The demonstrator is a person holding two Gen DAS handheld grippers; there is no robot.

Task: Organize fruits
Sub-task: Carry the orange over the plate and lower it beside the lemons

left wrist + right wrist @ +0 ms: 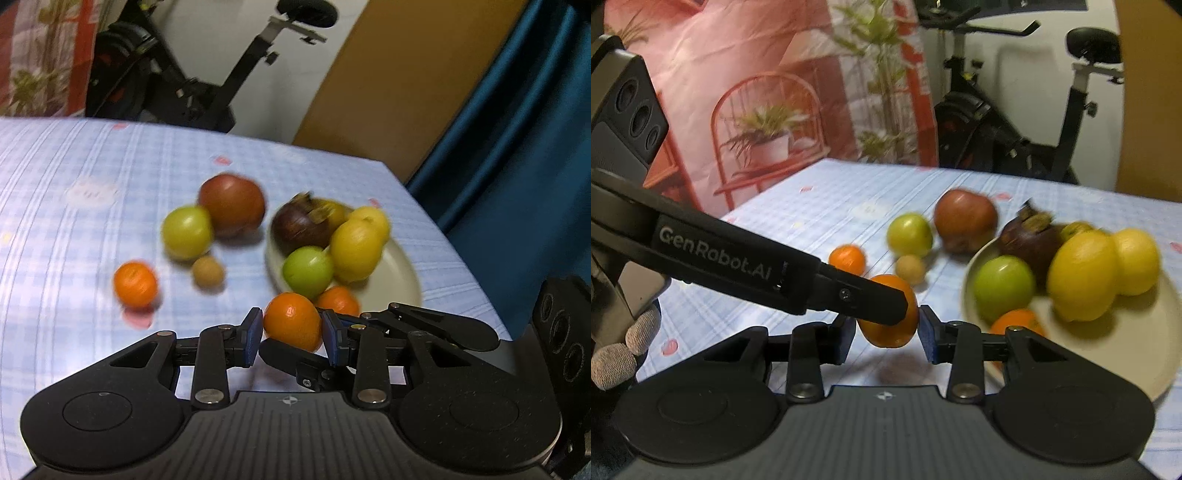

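We hold one orange (292, 320) in both tongs: left gripper (292, 334) and right gripper (887, 320) each pinch it. Orange hangs over cloth (74, 229); plate (397, 280) lies just ahead-right, near, nearer right hand. No long axis; round.

Exercise bike (1015, 122), floral curtain (775, 92), white wall (207, 48), teal drape (517, 129)

Left gripper (292, 334) and right gripper (888, 338) both clamped on the same orange (293, 325), crossing each other, both tilted downward. Gloved fingers (626, 349) show at the left gripper's handle, left edge of the right view.
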